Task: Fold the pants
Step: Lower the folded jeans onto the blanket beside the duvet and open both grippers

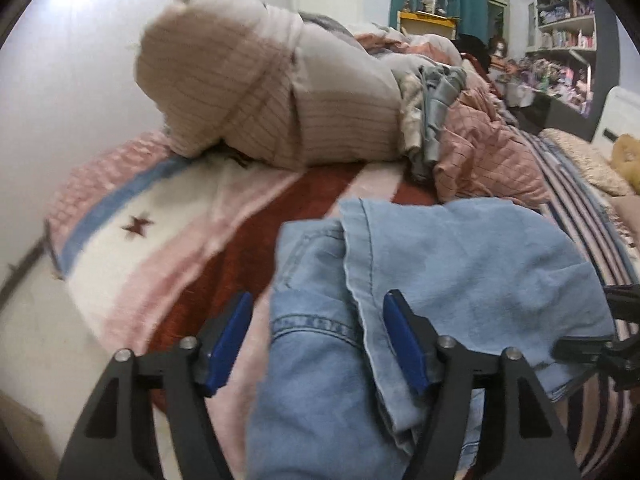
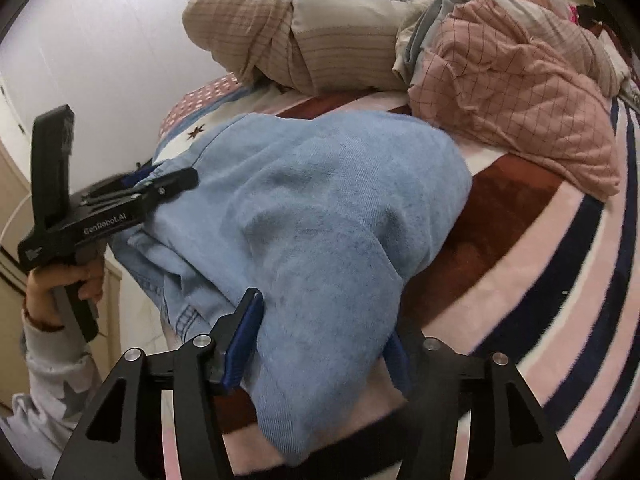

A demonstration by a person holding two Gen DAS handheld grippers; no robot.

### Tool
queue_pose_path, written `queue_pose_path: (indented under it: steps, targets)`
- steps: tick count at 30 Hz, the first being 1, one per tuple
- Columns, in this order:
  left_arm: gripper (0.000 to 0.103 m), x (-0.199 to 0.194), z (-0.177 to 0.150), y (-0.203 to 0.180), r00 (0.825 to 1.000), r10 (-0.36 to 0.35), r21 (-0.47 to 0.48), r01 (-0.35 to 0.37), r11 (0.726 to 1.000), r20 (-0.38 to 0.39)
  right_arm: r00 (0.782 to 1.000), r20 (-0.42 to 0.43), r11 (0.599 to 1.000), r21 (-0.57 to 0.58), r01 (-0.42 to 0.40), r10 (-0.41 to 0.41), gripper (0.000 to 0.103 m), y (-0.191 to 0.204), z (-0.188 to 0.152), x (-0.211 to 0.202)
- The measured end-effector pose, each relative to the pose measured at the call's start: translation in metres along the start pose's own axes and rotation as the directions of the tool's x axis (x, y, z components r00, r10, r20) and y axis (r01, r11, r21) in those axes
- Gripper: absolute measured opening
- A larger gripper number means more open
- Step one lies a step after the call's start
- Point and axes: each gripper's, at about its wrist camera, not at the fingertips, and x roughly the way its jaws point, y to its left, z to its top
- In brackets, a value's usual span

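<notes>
Light blue denim pants (image 1: 448, 264) lie folded over on a striped blanket on a bed; they also fill the middle of the right wrist view (image 2: 320, 220). My left gripper (image 1: 316, 328) is open, its blue pads either side of the waistband end, fabric lying between them. It also shows from outside in the right wrist view (image 2: 160, 188) at the pants' left edge. My right gripper (image 2: 320, 336) is open with the pants' near folded edge lying between its fingers; its right pad is mostly hidden by cloth. It shows at the right edge of the left wrist view (image 1: 600, 344).
A tied beige bundle of bedding (image 1: 256, 92) and a pink checked quilt (image 1: 488, 156) lie behind the pants. The red, pink and white blanket (image 1: 180, 240) covers the bed. A white wall stands left; cluttered shelves (image 1: 560, 40) stand far right.
</notes>
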Motion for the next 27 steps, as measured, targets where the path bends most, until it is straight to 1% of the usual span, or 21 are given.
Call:
queue_pose_path:
  steps: [2,4,5,7,8,10,11,12,13,14,15,16,17,19,20,22,23,24,25,26,27]
  targets:
    - [0.068,-0.013,0.002,-0.003,1.000,0.025,0.009,-0.025,1.000,0.018,1.000,-0.004,1.000,-0.017,0.010,-0.010,0.054,0.002,-0.004,-0.009]
    - [0.073,-0.030,0.003,-0.011,0.997,0.053,0.025,-0.054,0.998,0.047,1.000,-0.002,0.999,-0.033,0.024,-0.024,0.061,0.003,-0.011,-0.020]
    - [0.073,-0.040,0.004,-0.016,0.995,0.069,0.035,-0.071,0.997,0.066,1.000,0.003,0.999,-0.042,0.030,-0.030,0.061,0.004,-0.016,-0.028]
    - [0.074,-0.059,0.005,-0.028,0.992,0.073,0.040,-0.077,0.996,0.102,0.999,0.019,0.997,-0.060,0.038,-0.037,0.065,0.003,-0.028,-0.049]
    - [0.076,-0.070,0.006,-0.036,0.991,0.062,0.044,-0.068,0.997,0.120,0.998,0.033,0.997,-0.067,0.049,-0.047,0.066,0.003,-0.034,-0.060]
    - [0.083,-0.092,0.006,-0.060,0.985,0.035,0.068,-0.047,0.997,0.169,0.995,0.066,0.995,-0.070,0.073,-0.069,0.066,0.000,-0.045,-0.083]
    - [0.083,-0.101,0.006,-0.071,0.982,0.024,0.079,-0.039,0.996,0.189,0.992,0.089,0.994,-0.065,0.090,-0.084,0.066,-0.002,-0.052,-0.098]
    - [0.083,-0.111,0.005,-0.085,0.978,0.002,0.094,-0.022,0.995,0.210,0.989,0.112,0.993,-0.060,0.106,-0.099,0.069,-0.005,-0.059,-0.113]
    - [0.084,-0.121,0.004,-0.098,0.973,-0.019,0.101,-0.005,0.995,0.230,0.984,0.134,0.991,-0.054,0.122,-0.114,0.078,-0.008,-0.065,-0.127]
    - [0.086,-0.133,0.003,-0.116,0.966,-0.051,0.106,0.024,0.994,0.255,0.979,0.155,0.989,-0.047,0.142,-0.133,0.083,-0.011,-0.073,-0.144]
    - [0.089,-0.141,0.002,-0.129,0.960,-0.078,0.114,0.049,0.992,0.269,0.973,0.176,0.987,-0.041,0.158,-0.148,0.085,-0.014,-0.082,-0.161]
    - [0.092,-0.150,0.000,-0.143,0.952,-0.112,0.120,0.080,0.989,0.284,0.966,0.202,0.984,-0.033,0.174,-0.163,0.085,-0.016,-0.092,-0.177]
    - [0.093,-0.158,-0.002,-0.158,0.943,-0.146,0.125,0.113,0.986,0.298,0.954,0.235,0.981,-0.018,0.196,-0.186,0.087,-0.018,-0.104,-0.194]
    - [0.097,-0.172,-0.009,-0.193,0.918,-0.231,0.149,0.192,0.970,0.323,0.930,0.284,0.970,0.015,0.241,-0.235,0.098,-0.023,-0.125,-0.221]
    - [0.099,-0.177,-0.013,-0.206,0.907,-0.261,0.157,0.220,0.963,0.331,0.907,0.318,0.960,0.045,0.277,-0.277,0.100,-0.027,-0.142,-0.238]
    - [0.101,-0.186,-0.022,-0.238,0.884,-0.319,0.180,0.271,0.946,0.343,0.871,0.352,0.939,0.088,0.333,-0.342,0.101,-0.031,-0.167,-0.259]
    - [0.101,-0.189,-0.025,-0.249,0.878,-0.334,0.190,0.283,0.940,0.343,0.861,0.353,0.930,0.112,0.350,-0.366,0.101,-0.034,-0.173,-0.266]
    - [0.101,-0.190,-0.028,-0.260,0.872,-0.349,0.201,0.295,0.934,0.342,0.841,0.366,0.917,0.156,0.366,-0.398,0.101,-0.037,-0.183,-0.279]
    - [0.101,-0.193,-0.031,-0.271,0.867,-0.361,0.211,0.303,0.929,0.344,0.817,0.393,0.907,0.185,0.379,-0.421,0.102,-0.038,-0.191,-0.289]
    - [0.101,-0.195,-0.034,-0.278,0.865,-0.368,0.219,0.307,0.926,0.342,0.776,0.433,0.889,0.205,0.410,-0.458,0.102,-0.037,-0.201,-0.302]
    - [0.101,-0.196,-0.035,-0.286,0.865,-0.372,0.225,0.310,0.924,0.337,0.743,0.452,0.869,0.210,0.449,-0.493,0.102,-0.035,-0.208,-0.309]
